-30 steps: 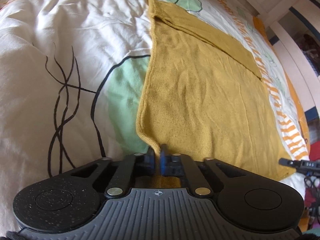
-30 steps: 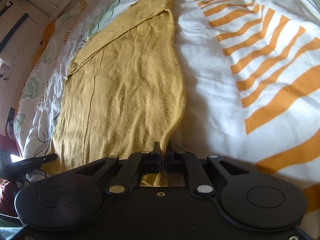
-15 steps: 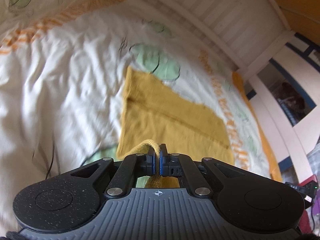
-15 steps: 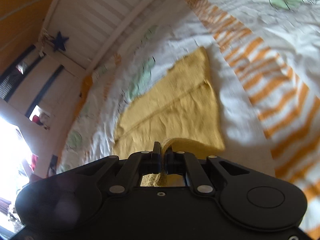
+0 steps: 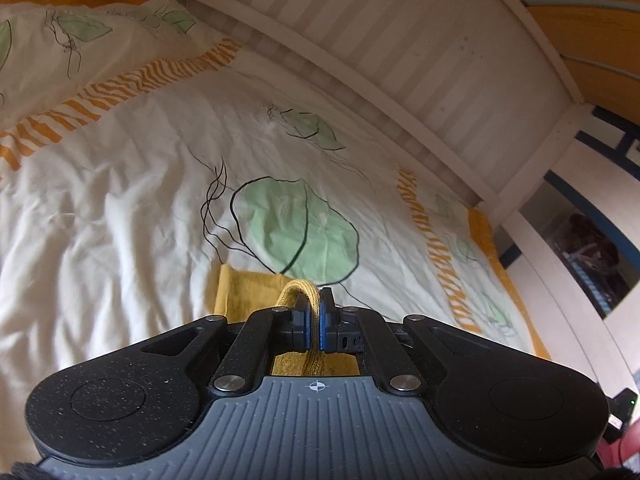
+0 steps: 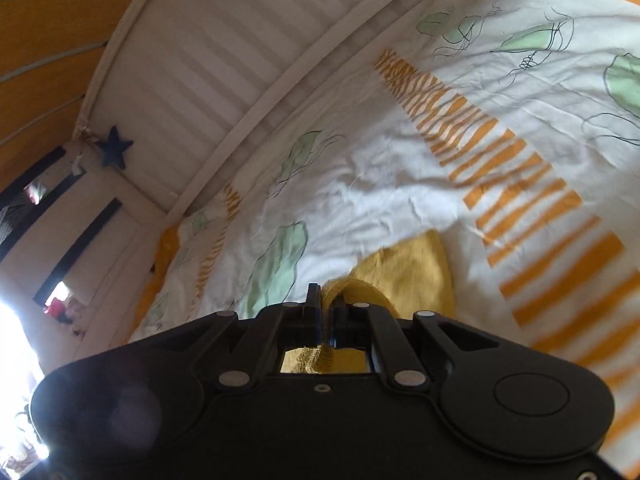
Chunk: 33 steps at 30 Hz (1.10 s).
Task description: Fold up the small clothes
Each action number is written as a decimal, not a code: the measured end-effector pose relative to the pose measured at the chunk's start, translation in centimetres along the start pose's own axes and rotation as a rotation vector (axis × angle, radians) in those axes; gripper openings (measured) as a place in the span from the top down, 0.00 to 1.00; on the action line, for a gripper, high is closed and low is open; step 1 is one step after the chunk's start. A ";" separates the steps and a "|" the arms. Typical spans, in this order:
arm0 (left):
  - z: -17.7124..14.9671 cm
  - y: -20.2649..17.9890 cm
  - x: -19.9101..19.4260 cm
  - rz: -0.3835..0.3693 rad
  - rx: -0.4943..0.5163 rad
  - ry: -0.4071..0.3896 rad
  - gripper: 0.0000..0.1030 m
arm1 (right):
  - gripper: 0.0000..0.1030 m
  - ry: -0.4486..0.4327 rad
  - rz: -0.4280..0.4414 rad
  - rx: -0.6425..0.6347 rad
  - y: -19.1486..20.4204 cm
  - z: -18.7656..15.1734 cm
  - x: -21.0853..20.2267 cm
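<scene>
A mustard-yellow knit garment lies on the bed, mostly hidden beneath both grippers. My left gripper is shut on a rolled hem of it, which loops over the blue pads. My right gripper is shut on another edge of the same garment; a yellow corner shows just beyond its fingers. Both grippers are lifted above the bed and carry the cloth toward the far part of the garment.
A white duvet with green leaf prints and orange stripes covers the bed. A white slatted bed frame runs along the far side. A dark blue star hangs on the frame's corner post.
Both grippers rose and swept forward over the garment, carrying its near edge along. The wide yellow expanse seen before is now almost all hidden below them, and the views tilted up.
</scene>
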<state>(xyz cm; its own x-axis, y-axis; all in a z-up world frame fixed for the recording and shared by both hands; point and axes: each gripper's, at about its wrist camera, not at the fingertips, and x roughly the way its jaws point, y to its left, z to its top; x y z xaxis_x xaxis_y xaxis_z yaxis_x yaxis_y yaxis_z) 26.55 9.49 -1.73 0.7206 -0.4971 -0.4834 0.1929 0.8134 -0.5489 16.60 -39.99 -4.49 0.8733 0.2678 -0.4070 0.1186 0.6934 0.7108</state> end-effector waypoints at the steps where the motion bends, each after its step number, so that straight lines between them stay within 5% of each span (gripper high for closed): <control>1: 0.3 0.3 1.1 0.006 -0.006 0.010 0.97 | 0.90 0.002 -0.012 0.004 -0.3 0.4 1.0; 11: 0.2 2.6 8.5 0.138 -0.017 0.089 0.93 | 0.82 0.062 -0.137 -0.015 -2.7 0.5 7.9; 13: 0.4 3.1 9.0 0.160 -0.028 0.092 0.85 | 0.82 0.063 -0.165 -0.052 -2.5 0.4 8.3; 15: 0.7 3.4 8.9 0.187 -0.036 0.072 0.61 | 0.81 0.060 -0.184 -0.077 -2.4 0.4 8.4; 17: 0.8 3.2 8.0 0.203 -0.024 0.037 0.60 | 0.67 0.045 -0.202 -0.111 -2.1 0.4 8.3; 19: 1.0 2.6 7.2 0.216 0.011 0.031 0.55 | 0.36 0.004 -0.220 -0.154 -1.6 0.5 7.9; 20: 1.0 2.2 6.9 0.222 0.032 0.037 0.48 | 0.33 -0.014 -0.227 -0.174 -1.4 0.5 7.6; 25: -0.1 -0.4 5.2 0.201 0.122 0.097 0.43 | 0.32 -0.021 -0.242 -0.244 0.4 0.4 6.8; 33: -3.3 -4.6 1.7 0.113 0.209 0.182 0.42 | 0.32 0.100 -0.199 -0.398 4.9 -3.4 5.1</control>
<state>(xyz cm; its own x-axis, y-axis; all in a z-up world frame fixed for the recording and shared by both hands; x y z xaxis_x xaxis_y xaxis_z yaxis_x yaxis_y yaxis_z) 24.71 3.89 -2.28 0.6174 -0.4305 -0.6584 0.2648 0.9018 -0.3414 20.00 -32.95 -5.09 0.7996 0.1534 -0.5806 0.0715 0.9356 0.3457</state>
